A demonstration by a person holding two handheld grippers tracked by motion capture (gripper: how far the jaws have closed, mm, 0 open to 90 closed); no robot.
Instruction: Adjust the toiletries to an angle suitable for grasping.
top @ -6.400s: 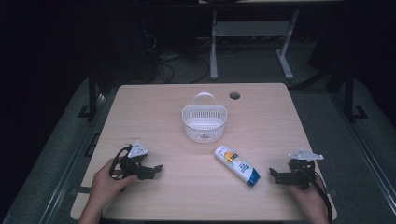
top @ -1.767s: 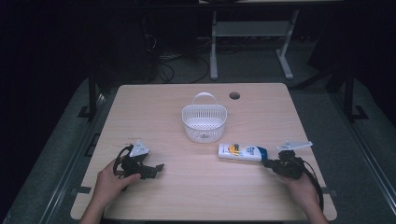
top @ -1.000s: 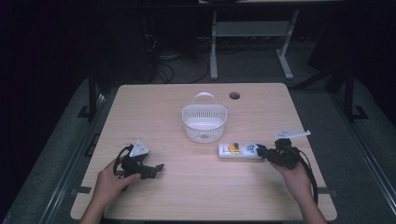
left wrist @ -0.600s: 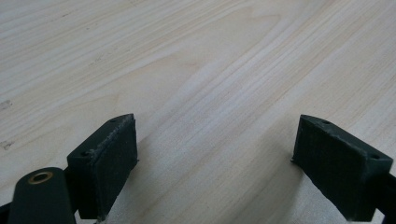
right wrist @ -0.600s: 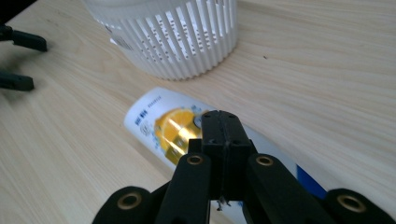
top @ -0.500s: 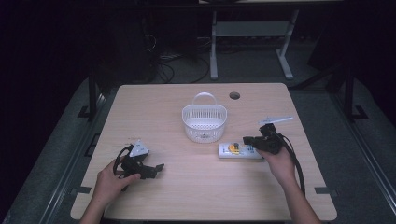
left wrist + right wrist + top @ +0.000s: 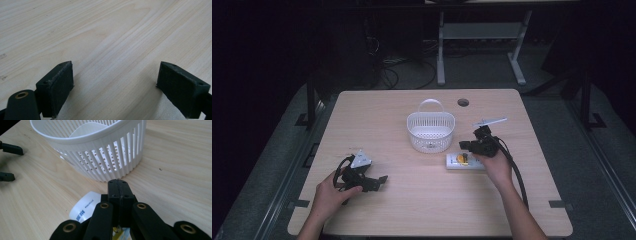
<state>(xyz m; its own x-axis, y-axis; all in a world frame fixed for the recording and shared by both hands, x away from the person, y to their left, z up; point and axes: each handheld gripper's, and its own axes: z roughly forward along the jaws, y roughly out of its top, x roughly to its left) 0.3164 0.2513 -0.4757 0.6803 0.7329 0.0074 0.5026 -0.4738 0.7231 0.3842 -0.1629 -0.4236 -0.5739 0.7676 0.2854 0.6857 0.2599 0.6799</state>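
High view: tube (image 7: 457, 161) flat on table (image 7: 412, 215), just beside basket (image 7: 430, 131), likely bound for it. Right gripper (image 7: 472, 145) over tube, jaws pressed shut, nothing visibly pinched. Left gripper (image 7: 379, 181) well apart from basket, jaws wide, idle.

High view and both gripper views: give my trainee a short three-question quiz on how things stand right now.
1. True or false: the white basket has the tube lying inside it.
2. Which gripper has its jaws pressed together with nothing between them? A) left gripper B) right gripper
3. Fill in: the tube lies flat on the ____, beside the basket.

Key:
1. False. The tube lies on the table, in front of the basket and a little to its right in the high view; the basket holds nothing.
2. B. The left gripper's jaws stand wide apart over bare wood.
3. table
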